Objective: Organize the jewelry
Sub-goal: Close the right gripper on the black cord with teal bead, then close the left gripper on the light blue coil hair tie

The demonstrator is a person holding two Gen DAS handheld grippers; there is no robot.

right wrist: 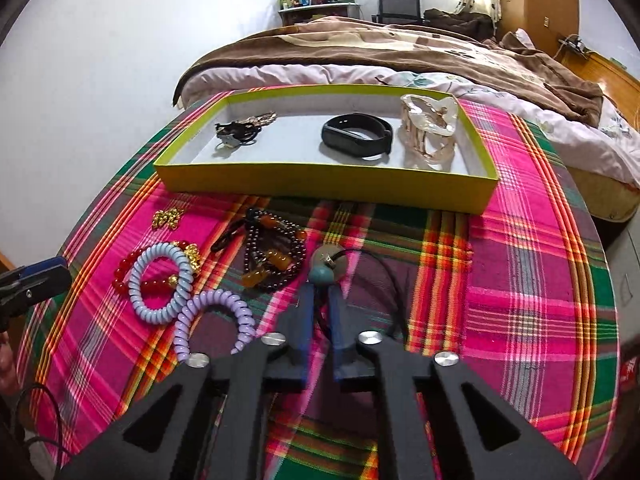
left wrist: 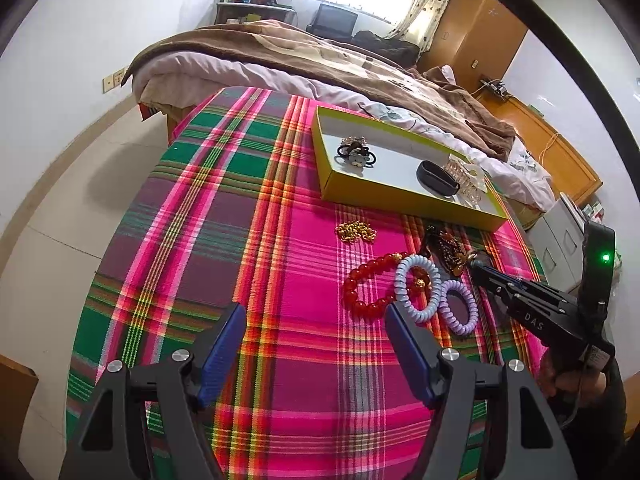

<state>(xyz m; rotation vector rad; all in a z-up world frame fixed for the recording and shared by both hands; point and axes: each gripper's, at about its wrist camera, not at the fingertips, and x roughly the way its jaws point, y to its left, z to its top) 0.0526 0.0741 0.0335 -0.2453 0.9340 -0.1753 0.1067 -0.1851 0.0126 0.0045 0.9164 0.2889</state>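
Observation:
On the plaid cloth my right gripper (right wrist: 322, 286) is shut on a teal pendant necklace (right wrist: 325, 273), whose black cord (right wrist: 394, 288) loops to the right. In the left wrist view that gripper (left wrist: 479, 266) reaches in from the right. My left gripper (left wrist: 314, 308) hangs open over bare cloth, left of a red bead bracelet (left wrist: 362, 292), a pale blue spiral hair tie (left wrist: 418, 312) and a lilac one (left wrist: 464, 320). A gold chain (left wrist: 355, 232) and a dark bead necklace (right wrist: 276, 256) lie nearer the yellow box (right wrist: 320, 184).
The box holds black hair ties (right wrist: 236, 132), a black wristband (right wrist: 356, 136) and a clear hair claw (right wrist: 430, 132). Behind the round table is a bed with a brown blanket (right wrist: 400, 48). The table edge curves away at the left and right.

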